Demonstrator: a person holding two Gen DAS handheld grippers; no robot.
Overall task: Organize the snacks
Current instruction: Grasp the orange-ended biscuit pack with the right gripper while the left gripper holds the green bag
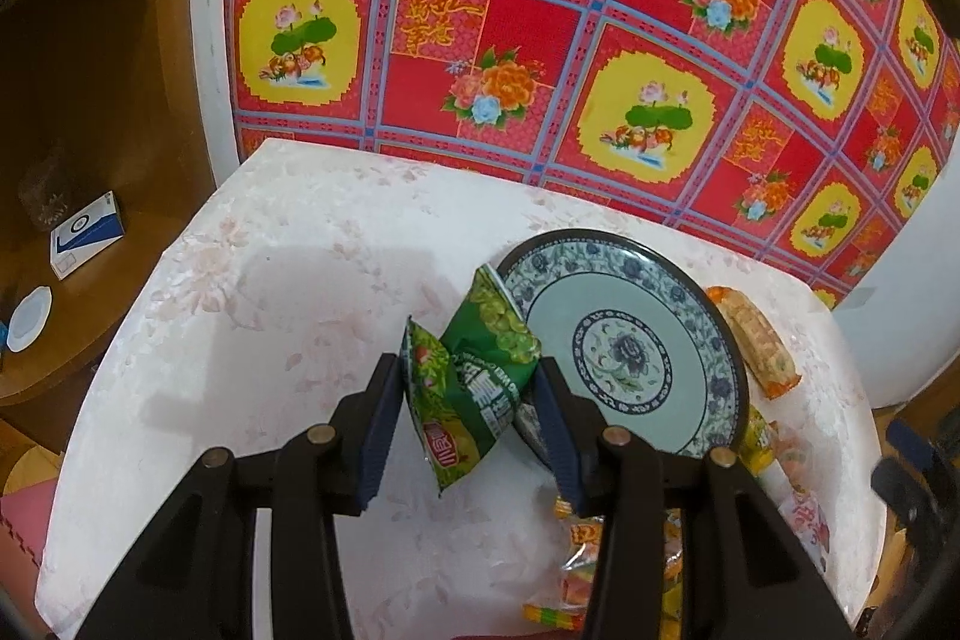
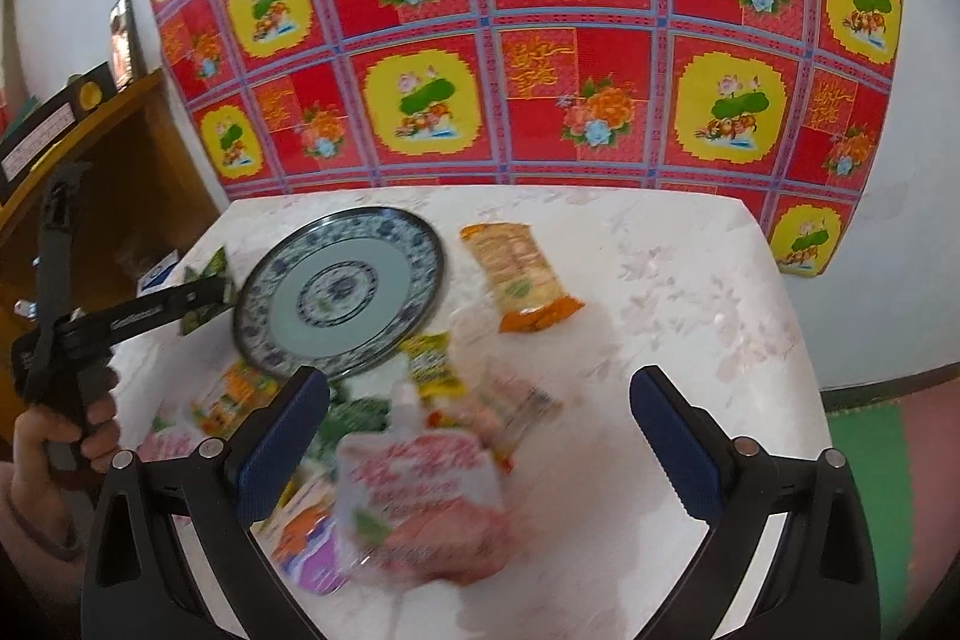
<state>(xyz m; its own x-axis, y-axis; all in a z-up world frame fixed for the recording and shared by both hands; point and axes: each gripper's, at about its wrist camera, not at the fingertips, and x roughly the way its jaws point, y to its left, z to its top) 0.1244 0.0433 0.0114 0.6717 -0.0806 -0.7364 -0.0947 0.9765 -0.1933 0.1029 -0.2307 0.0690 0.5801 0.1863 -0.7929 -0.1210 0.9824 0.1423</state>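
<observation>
Our left hand-held gripper (image 1: 465, 400) pinches the green packet (image 1: 474, 388); our right hand-held gripper (image 2: 480, 424) is spread. The slippery packet may slip beside the plate (image 1: 624, 340).

The worktop (image 1: 240, 316) lies bare on its left half and along the far right (image 2: 690, 268), giving open passage there. The plate (image 2: 342, 292) blocks the middle, an orange packet (image 2: 519, 274) lies just right of it, and a heap of snack packs (image 2: 420, 436) crowds the near edge
</observation>
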